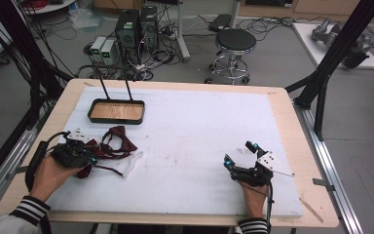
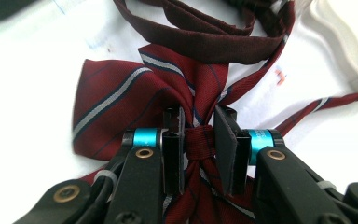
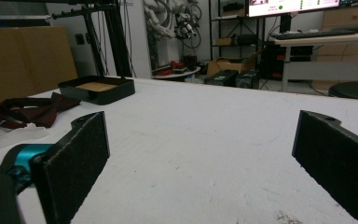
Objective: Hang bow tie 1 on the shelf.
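A dark red bow tie with grey and navy stripes [image 2: 116, 102] lies on the white mat at the left. My left gripper [image 2: 199, 140] is shut on its centre knot, one pad pressing on each side. In the high view the left gripper [image 1: 90, 160] sits over this striped tie [image 1: 84, 171]. A plain dark red bow tie [image 1: 120, 134] with its strap looped lies just beyond it, also seen as the plain tie [image 2: 200, 39] in the left gripper view. Low over the mat at the right, my right gripper [image 1: 238, 154] is open with nothing between its pads [image 3: 81, 154].
A black tray [image 1: 116, 122] with a wooden floor and two upright rods stands at the back left, behind the ties; the tray [image 3: 109, 95] also appears in the right gripper view. Clear plastic wrap [image 1: 132, 162] lies beside the ties. The white mat [image 1: 199, 131] covers most of the table.
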